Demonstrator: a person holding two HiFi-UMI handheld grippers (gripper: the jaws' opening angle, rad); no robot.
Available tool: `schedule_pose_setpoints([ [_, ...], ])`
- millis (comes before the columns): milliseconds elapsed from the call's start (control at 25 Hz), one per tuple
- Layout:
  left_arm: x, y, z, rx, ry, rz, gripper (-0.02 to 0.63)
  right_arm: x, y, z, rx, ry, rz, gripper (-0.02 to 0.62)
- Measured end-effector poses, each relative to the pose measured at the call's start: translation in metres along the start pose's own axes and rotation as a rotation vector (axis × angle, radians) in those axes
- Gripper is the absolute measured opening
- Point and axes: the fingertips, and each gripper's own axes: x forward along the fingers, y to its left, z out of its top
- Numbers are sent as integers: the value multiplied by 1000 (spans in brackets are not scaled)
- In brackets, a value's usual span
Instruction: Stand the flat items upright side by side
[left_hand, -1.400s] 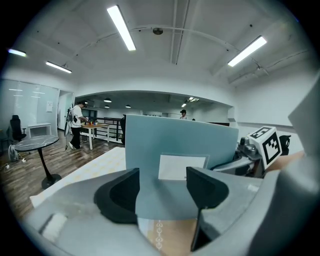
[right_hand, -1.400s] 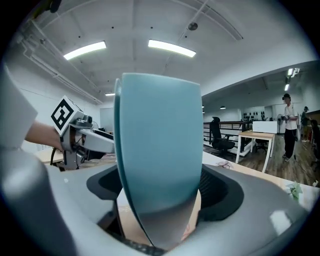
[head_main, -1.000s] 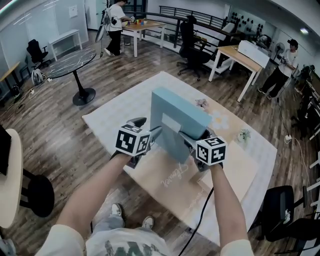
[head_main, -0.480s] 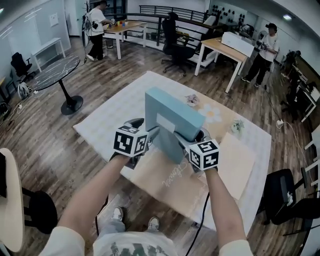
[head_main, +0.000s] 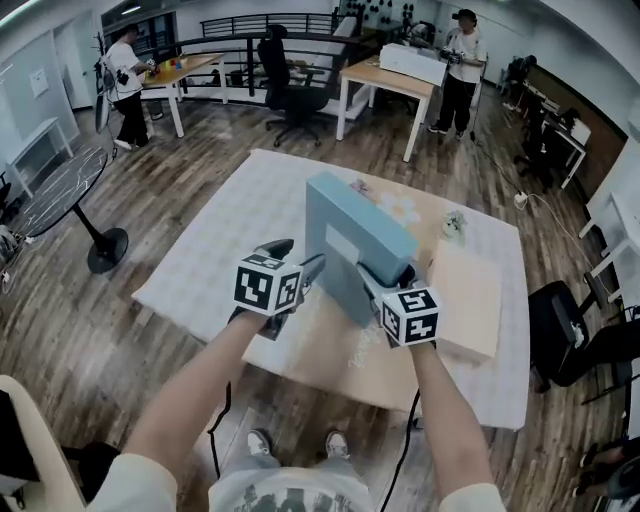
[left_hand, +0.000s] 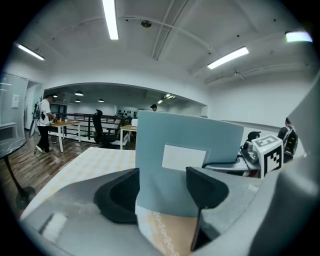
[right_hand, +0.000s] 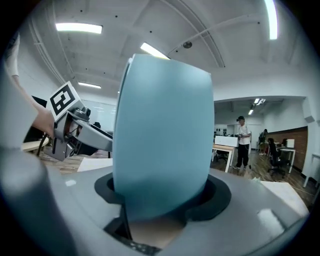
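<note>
- The pale blue flat box (head_main: 355, 250) stands on its long edge on the bench (head_main: 300, 205), much as it did a second ago. It has not been shifted or set down beside anything.
- The one real change is in the right gripper (head_main: 388, 278). Its jaws have just been closing with the box between them, and they now pinch its near end.
- The left gripper (head_main: 300, 262) has its jaws clamped on the box's other side, below the white label (left_hand: 184, 157).
- With both grips firm, the box looks ready to be stood in place.
- A tan sheet with script (head_main: 340, 350) lies flat under the box, and a beige panel (head_main: 468, 300) lies flat just to the right, so most of the task seems left.
- The box is shut, so I cannot tell what is inside it, and no other container shows.
</note>
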Motion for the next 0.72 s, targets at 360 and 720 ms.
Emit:
schedule_pose_setpoints([
  [360,11,3,-2,41,17,-154,296,-12,2,0,-6,9,-263,311],
  [720,8,8,-3,89,33,-253,296,-17,9,2,49,-20,-520,308],
])
